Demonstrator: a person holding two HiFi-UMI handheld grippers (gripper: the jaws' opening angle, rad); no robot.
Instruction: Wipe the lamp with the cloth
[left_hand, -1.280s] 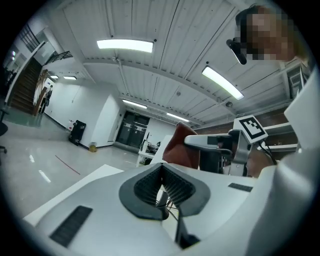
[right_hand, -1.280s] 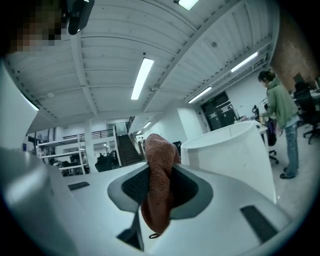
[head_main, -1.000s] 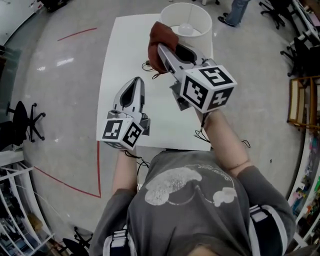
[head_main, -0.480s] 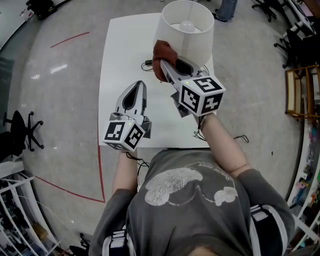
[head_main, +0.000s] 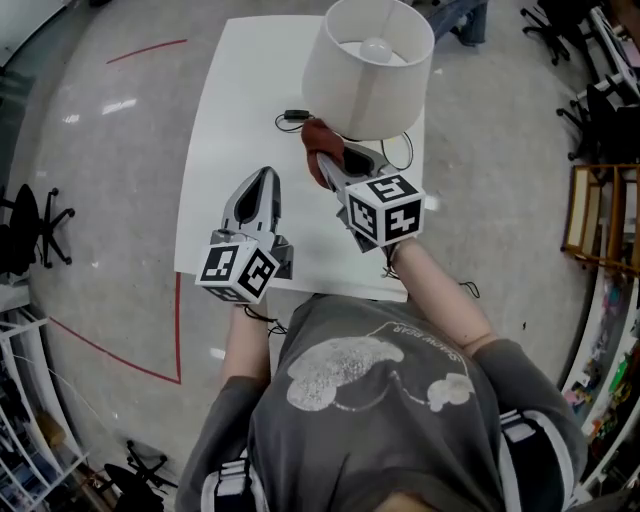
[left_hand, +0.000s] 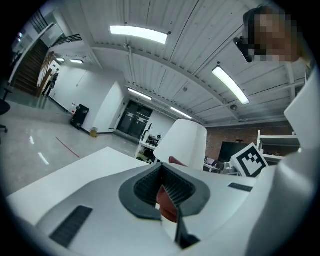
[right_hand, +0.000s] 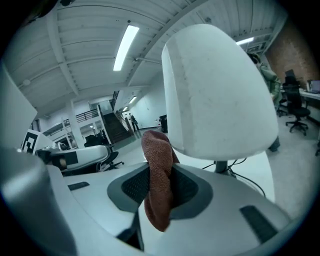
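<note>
Right gripper (right_hand: 160, 176) has its jaws clamped on the cloth (right_hand: 157, 187), a rust-brown terry piece, folded and bunched. One end sticks up past the jaw tips, the other hangs out below the pads. Cloth's top end sits right at the lower rim of the shade (right_hand: 215, 100), on its left side in the right gripper view; can't tell whether it's actually touching. The lamp (head_main: 368, 80) stands at the far edge of the white surface (head_main: 235, 100). The shade is a plain white drum, slightly flared, open on top w/ the bulb (head_main: 375, 47) showing inside. Below the shade a thin stem (right_hand: 220, 166) shows, and a black cable (head_main: 292, 119) trails across the surface to the lamp's left. Left gripper (head_main: 264, 175) is held low and nearer the person, well apart from the lamp, jaws pressed together at the tips w/ nothing between them.
</note>
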